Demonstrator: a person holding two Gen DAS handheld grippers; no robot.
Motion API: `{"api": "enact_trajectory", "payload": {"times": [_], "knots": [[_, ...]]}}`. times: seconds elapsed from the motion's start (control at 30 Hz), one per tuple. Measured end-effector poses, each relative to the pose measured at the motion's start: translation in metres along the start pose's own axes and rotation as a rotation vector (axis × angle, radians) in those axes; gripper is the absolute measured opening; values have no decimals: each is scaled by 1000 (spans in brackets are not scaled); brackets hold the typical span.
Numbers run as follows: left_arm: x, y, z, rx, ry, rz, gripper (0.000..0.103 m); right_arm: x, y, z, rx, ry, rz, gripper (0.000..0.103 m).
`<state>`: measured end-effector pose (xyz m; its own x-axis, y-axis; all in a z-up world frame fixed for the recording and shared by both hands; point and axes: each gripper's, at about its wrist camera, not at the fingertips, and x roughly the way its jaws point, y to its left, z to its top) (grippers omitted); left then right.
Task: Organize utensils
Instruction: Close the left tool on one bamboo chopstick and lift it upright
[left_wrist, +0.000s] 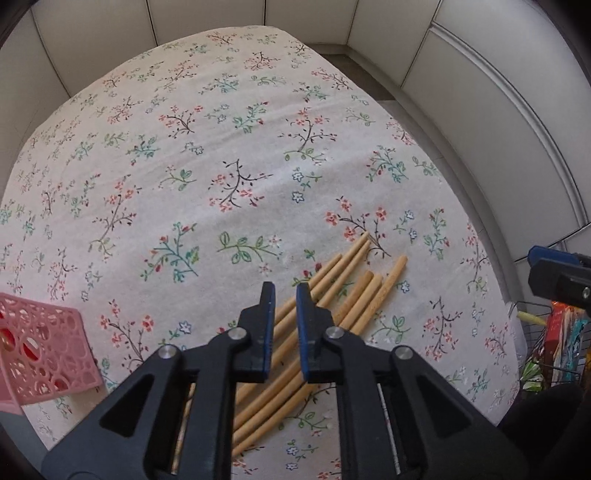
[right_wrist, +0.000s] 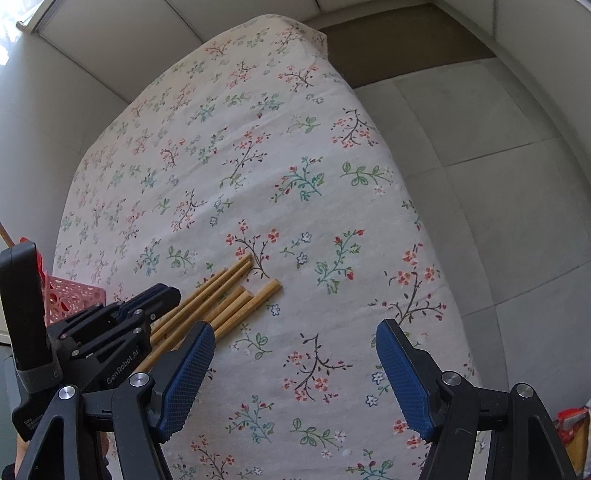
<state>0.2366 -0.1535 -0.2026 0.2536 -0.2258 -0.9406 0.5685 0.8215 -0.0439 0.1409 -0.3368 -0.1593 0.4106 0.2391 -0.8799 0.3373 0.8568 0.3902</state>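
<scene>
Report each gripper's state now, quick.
Left gripper: jaws narrowly apart above the chopsticks, holding nothing that can be seen.
Right gripper: wide open, empty, over the floral tablecloth.

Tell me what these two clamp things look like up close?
Both are black plastic linkages with silver round pivot pins. The left gripper and right gripper each end in two flat fingers faced with blue cross-hatched pads. White "GenRobot.AI" lettering marks the left one's side. No cables show.

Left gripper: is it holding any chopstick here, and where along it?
Cannot be told: left gripper hovers narrowly open over the chopsticks, none visibly clamped. Right gripper is open, empty.
</scene>
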Motion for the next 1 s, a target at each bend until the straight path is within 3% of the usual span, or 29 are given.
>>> {"api": "enact_trajectory", "payload": {"times": [0.1, 0.6, 0.83, 1.0], "knots": [[14, 0, -2, 43, 61, 30, 12, 0, -2, 2, 9, 5, 6, 77], [21, -15, -2, 139, 92, 2, 12, 2, -4, 4, 8, 10, 3, 77], [30, -24, 0, 148, 94, 44, 14, 7, -3, 5, 7, 25, 2, 77], [39, -25, 23, 87, 85, 60, 17, 13, -1, 5, 10, 41, 0, 77]]}}
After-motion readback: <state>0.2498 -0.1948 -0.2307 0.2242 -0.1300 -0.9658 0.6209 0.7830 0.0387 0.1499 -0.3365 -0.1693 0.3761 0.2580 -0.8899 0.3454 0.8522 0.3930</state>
